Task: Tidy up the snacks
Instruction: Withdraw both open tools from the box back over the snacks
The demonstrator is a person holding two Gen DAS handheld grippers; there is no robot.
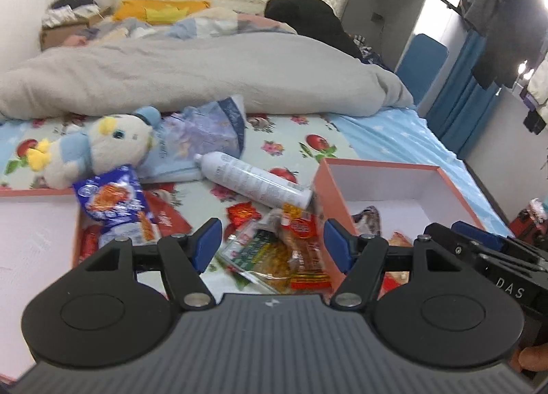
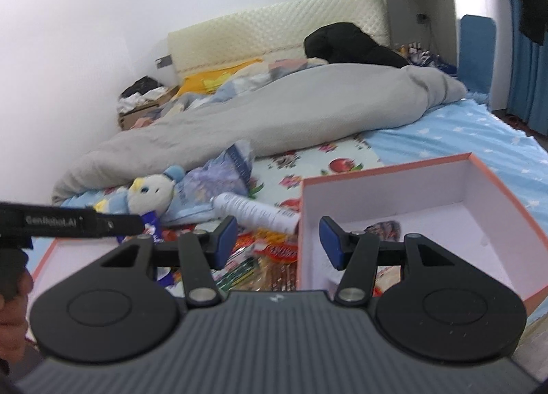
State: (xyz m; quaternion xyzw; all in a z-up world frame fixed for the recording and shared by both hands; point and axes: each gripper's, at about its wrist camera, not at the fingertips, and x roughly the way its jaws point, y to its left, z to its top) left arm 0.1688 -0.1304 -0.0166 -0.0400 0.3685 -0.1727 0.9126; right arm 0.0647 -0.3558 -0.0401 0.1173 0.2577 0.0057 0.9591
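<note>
Several snack packets point(image 1: 291, 253) lie in a pile on the bed between two orange-rimmed white boxes. The right box point(image 1: 404, 185) holds a few packets point(image 1: 370, 219). A blue-and-white snack bag point(image 1: 113, 202) leans on the left box point(image 1: 34, 233). My left gripper point(image 1: 270, 240) is open and empty above the pile. My right gripper point(image 2: 277, 240) is open and empty, straddling the right box's point(image 2: 445, 195) left wall, with the pile point(image 2: 270, 257) below it. The right gripper's body also shows in the left wrist view point(image 1: 486, 250).
A white spray can point(image 1: 253, 180) lies behind the pile. A plush toy point(image 1: 99, 147) and a crumpled blue plastic bag point(image 1: 205, 130) lie further back. A grey duvet point(image 1: 205, 72) covers the far half of the bed.
</note>
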